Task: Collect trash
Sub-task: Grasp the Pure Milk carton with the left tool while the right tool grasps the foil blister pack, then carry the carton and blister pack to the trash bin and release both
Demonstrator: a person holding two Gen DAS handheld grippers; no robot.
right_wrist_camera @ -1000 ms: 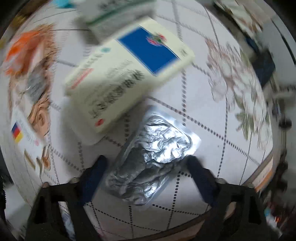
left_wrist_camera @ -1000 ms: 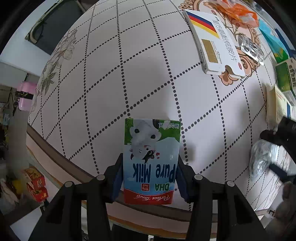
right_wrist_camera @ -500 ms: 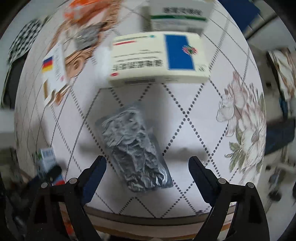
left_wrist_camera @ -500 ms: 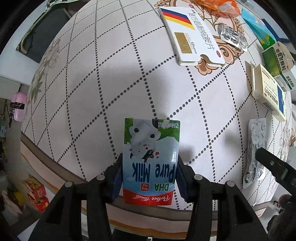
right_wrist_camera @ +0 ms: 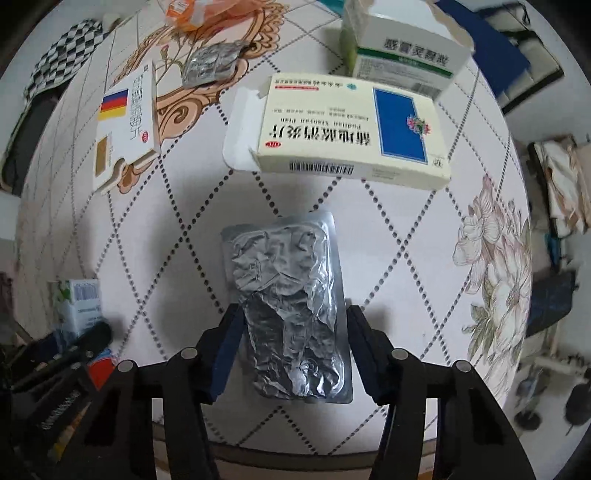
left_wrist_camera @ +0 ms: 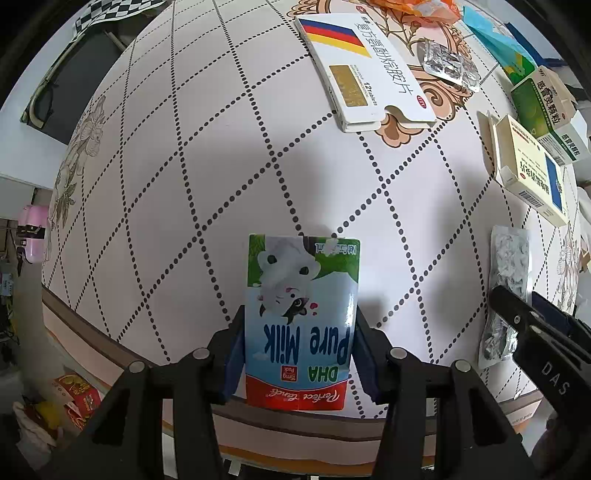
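Milk carton [left_wrist_camera: 301, 321] clamped in my left gripper [left_wrist_camera: 301, 354]; right gripper [right_wrist_camera: 291, 350] closing round foil blister pack [right_wrist_camera: 288, 314] at 6 o'clock (pads not yet touching), both pointing down for pickup.

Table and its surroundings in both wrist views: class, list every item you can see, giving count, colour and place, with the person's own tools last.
Table: one, white with dotted diamonds and flower prints.
Milk carton: one, blue, green and red, between the left gripper's fingers.
Foil blister pack: one, silver, crumpled, between the right gripper's fingers.
Small blister pack: one, silver, far side.
Striped tablet box: one, white with black, red and yellow.
Blue-panel box: one, cream, flap open.
Green box: one, green and white, behind it.
Orange wrapper: one, far edge.
Left gripper: black, gripping the carton.
Right gripper: black, jaws closing on the foil pack.
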